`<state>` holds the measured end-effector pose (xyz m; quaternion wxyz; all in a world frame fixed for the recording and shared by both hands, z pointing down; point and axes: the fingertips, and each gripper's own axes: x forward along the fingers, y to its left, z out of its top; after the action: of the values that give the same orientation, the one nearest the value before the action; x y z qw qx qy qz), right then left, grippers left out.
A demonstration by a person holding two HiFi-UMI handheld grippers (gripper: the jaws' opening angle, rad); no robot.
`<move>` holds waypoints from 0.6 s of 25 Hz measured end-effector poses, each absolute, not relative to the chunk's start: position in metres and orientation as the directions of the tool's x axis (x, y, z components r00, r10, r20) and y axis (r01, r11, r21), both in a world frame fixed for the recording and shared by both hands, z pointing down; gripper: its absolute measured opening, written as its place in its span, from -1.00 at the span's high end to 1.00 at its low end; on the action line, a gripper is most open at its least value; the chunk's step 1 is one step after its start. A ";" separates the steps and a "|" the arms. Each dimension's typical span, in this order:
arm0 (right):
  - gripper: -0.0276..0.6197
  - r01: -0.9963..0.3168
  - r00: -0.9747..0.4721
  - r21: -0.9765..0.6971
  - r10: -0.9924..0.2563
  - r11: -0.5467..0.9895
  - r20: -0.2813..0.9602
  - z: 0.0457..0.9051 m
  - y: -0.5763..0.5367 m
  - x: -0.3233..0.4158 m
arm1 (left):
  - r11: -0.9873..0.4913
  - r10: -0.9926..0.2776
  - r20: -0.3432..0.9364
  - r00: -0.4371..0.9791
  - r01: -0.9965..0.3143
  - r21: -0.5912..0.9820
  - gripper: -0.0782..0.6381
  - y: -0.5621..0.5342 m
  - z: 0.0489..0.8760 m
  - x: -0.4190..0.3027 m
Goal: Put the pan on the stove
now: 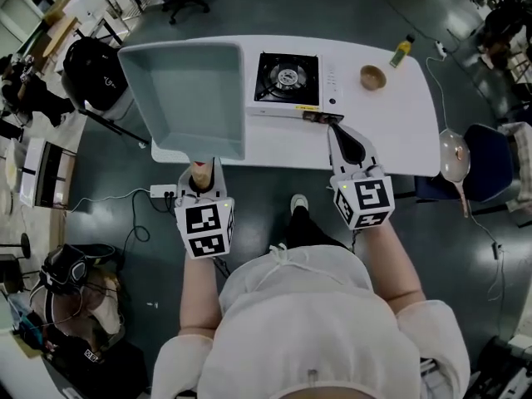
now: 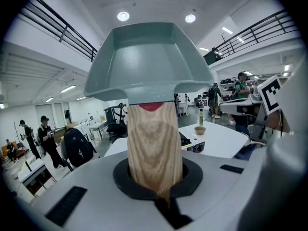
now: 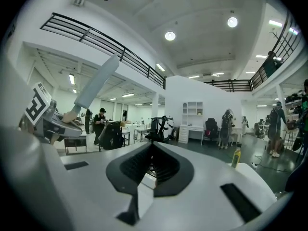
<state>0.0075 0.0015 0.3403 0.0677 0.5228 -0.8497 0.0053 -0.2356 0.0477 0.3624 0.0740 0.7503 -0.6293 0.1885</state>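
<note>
A grey-green square pan (image 1: 187,94) with a wooden handle (image 1: 200,175) hangs over the left end of the white table (image 1: 391,123), open side up toward the head camera. My left gripper (image 1: 202,173) is shut on the handle. In the left gripper view the handle (image 2: 154,148) runs up from the left gripper (image 2: 155,177) to the pan (image 2: 149,61). The stove (image 1: 287,77), a white single burner with a black top, sits at the table's middle, right of the pan. My right gripper (image 1: 339,131) is shut and empty by the stove's front right corner, and the right gripper (image 3: 151,165) points along the table.
A small wooden bowl (image 1: 372,77) and a yellow-green bottle (image 1: 401,51) stand on the table right of the stove. A blue chair (image 1: 486,160) stands off the right end. A power strip (image 1: 162,193) and cables lie on the floor below my left gripper.
</note>
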 end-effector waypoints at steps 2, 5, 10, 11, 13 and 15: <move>0.90 -0.886 -0.448 0.069 -0.884 0.459 0.131 0.342 -0.024 0.013 | -0.201 -0.909 0.393 0.139 -0.972 -0.122 0.73 0.024 0.365 -0.228; 0.90 -0.884 -0.451 0.064 -0.880 0.464 0.151 0.344 -0.062 0.024 | -0.209 -0.892 0.428 0.148 -0.973 -0.100 0.73 -0.010 0.373 -0.215; 0.90 -0.878 -0.463 0.043 -0.870 0.476 0.172 0.355 -0.120 0.040 | -0.217 -0.839 0.525 0.141 -0.972 -0.086 0.73 -0.061 0.404 -0.192; 0.90 -0.876 -0.467 0.039 -0.866 0.481 0.178 0.359 -0.130 0.042 | -0.221 -0.825 0.548 0.139 -0.972 -0.085 0.73 -0.071 0.413 -0.188; 0.90 -0.869 -0.479 0.030 -0.856 0.494 0.194 0.369 -0.148 0.046 | -0.229 -0.793 0.594 0.132 -0.969 -0.090 0.73 -0.088 0.431 -0.179; 0.90 -0.863 -0.490 0.021 -0.845 0.505 0.214 0.380 -0.164 0.050 | -0.243 -0.761 0.635 0.130 -0.965 -0.094 0.73 -0.104 0.448 -0.168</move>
<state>0.0498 -0.1640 0.3801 0.0983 0.4954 -0.8619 0.0446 -0.1685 -0.1035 0.4480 0.1733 0.7314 -0.5903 0.2943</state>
